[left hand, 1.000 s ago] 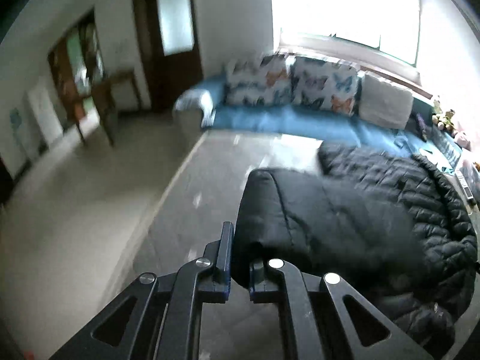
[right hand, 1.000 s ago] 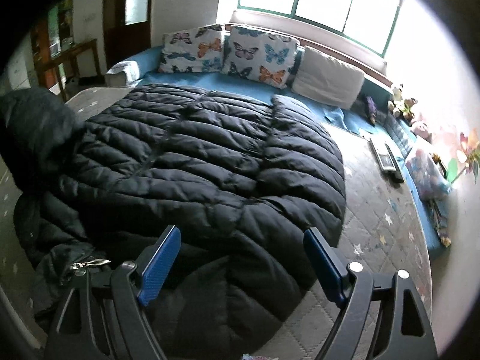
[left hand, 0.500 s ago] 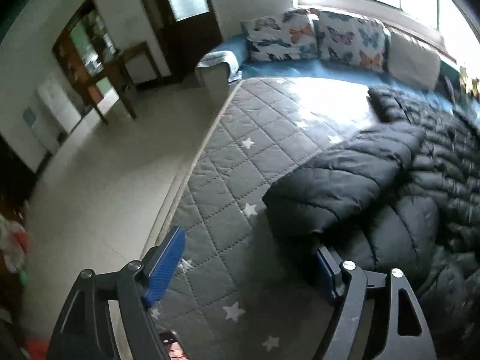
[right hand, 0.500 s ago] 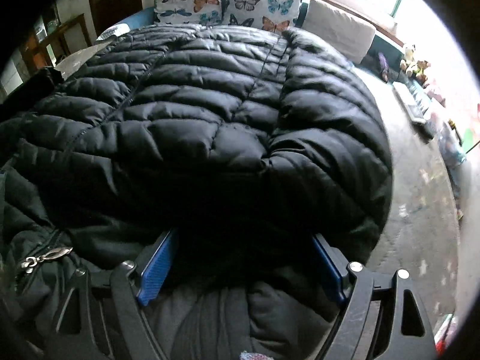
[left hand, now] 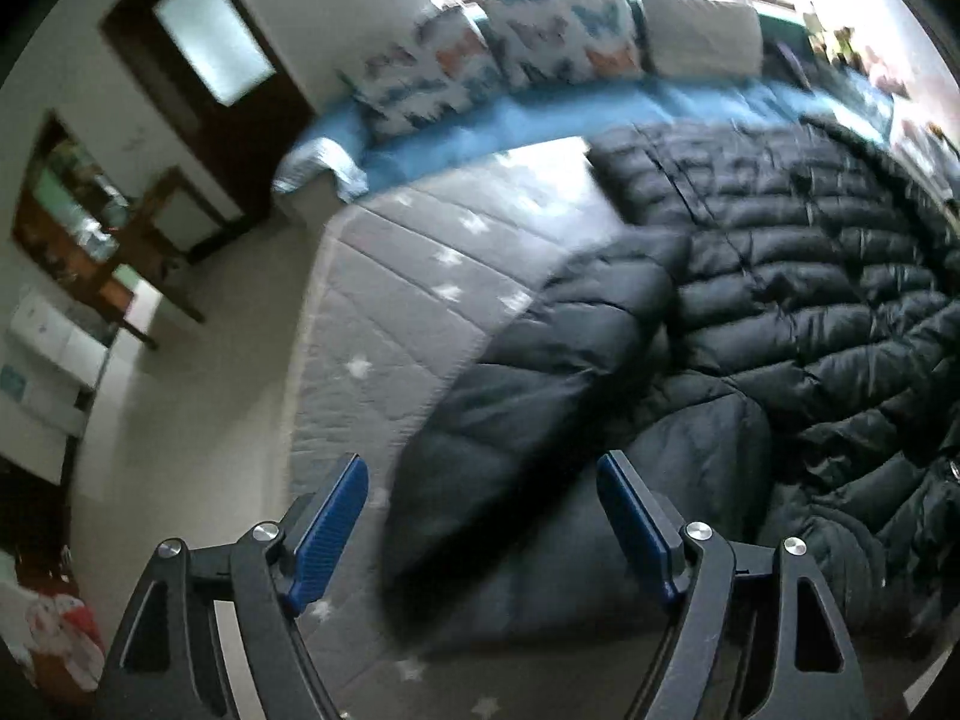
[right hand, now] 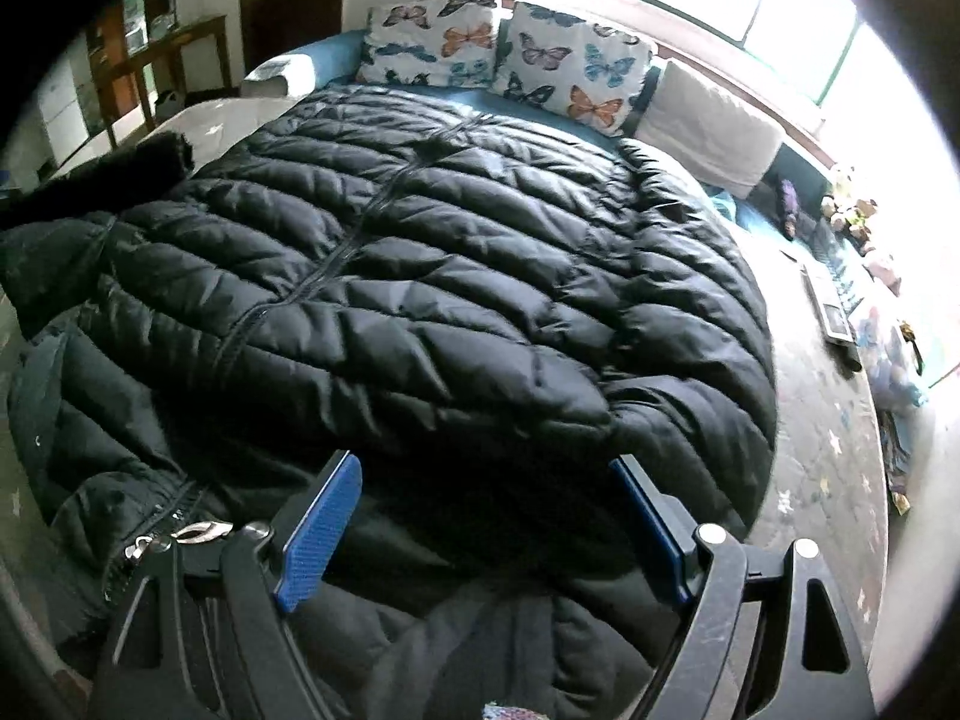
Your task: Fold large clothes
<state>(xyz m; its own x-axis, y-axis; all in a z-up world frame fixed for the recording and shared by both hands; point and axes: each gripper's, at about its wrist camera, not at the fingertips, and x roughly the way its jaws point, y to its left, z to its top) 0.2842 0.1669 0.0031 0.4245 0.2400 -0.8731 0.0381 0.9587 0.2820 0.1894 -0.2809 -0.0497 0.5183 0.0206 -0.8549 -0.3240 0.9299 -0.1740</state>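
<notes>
A large black puffer jacket (left hand: pixel 780 276) (right hand: pixel 450 276) lies spread, front up and zipped, on a grey star-print mattress (left hand: pixel 390 300). One sleeve (left hand: pixel 540 396) lies along the jacket's left side, its end between the fingers of my left gripper (left hand: pixel 480 516). That gripper is open and its blue pads are clear of the cloth. My right gripper (right hand: pixel 486 528) hangs open just above the jacket's near end, with dark fabric under the gap and nothing pinched. A metal zipper pull (right hand: pixel 198 531) lies to its left.
Butterfly pillows (right hand: pixel 510 54) and a white pillow (right hand: pixel 714 126) line the far side on a blue sheet (left hand: pixel 480 126). The mattress edge drops to pale floor (left hand: pixel 198 360) on the left, near a wooden table (left hand: pixel 120 276). Toys and a book (right hand: pixel 834 306) sit along the right.
My left gripper opened and let go of the sleeve, which now lies on the mattress beside the jacket. Both grippers sank closer to the jacket.
</notes>
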